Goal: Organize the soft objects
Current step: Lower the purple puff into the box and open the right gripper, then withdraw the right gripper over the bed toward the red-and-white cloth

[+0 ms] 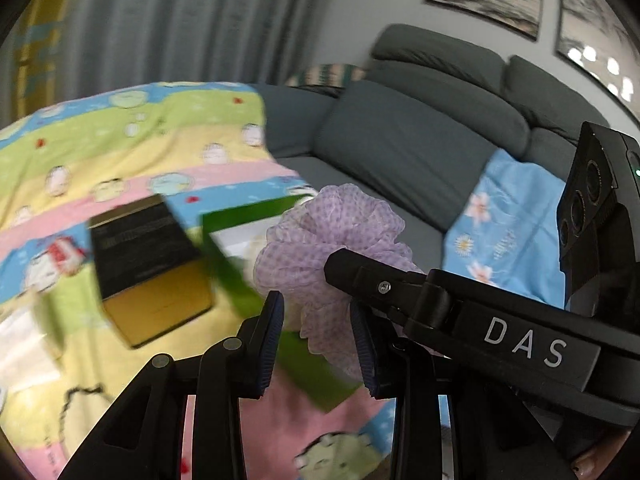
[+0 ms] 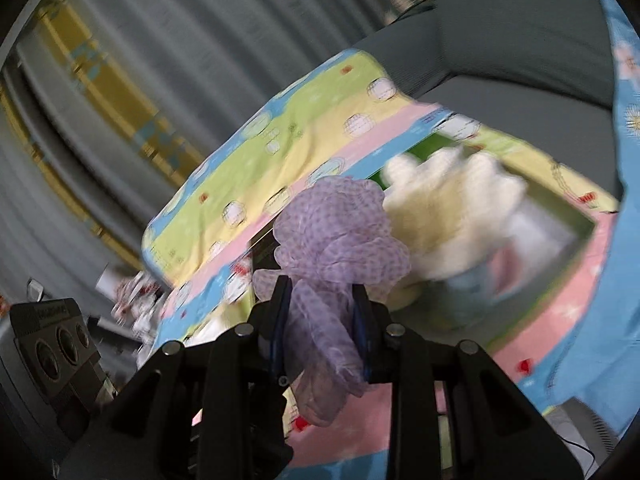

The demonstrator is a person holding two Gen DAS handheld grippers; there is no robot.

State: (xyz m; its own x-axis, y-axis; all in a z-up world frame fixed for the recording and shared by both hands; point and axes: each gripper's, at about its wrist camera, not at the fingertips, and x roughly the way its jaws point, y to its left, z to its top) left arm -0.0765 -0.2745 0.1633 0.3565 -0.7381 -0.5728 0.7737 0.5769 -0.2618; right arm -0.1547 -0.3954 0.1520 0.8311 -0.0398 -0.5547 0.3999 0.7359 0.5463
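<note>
Both your left gripper (image 1: pixel 320 332) and right gripper (image 2: pixel 322 328) pinch the frilly lilac dotted fabric scrunchie (image 2: pixel 340 240), held above the green box (image 1: pixel 224 264) ahead. Pulling apart could tear it loose.

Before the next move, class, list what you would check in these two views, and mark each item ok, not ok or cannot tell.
1. Left tongs closed on the purple scrunchie: ok.
2. Right tongs closed on the same scrunchie: ok.
3. Scrunchie lifted off the patterned blanket: ok.
4. Green box open to receive it: ok.
5. Room left in the box beside the cream fluffy item: cannot tell, blurred.
6. Black and gold box clear of the tongs: ok.
</note>
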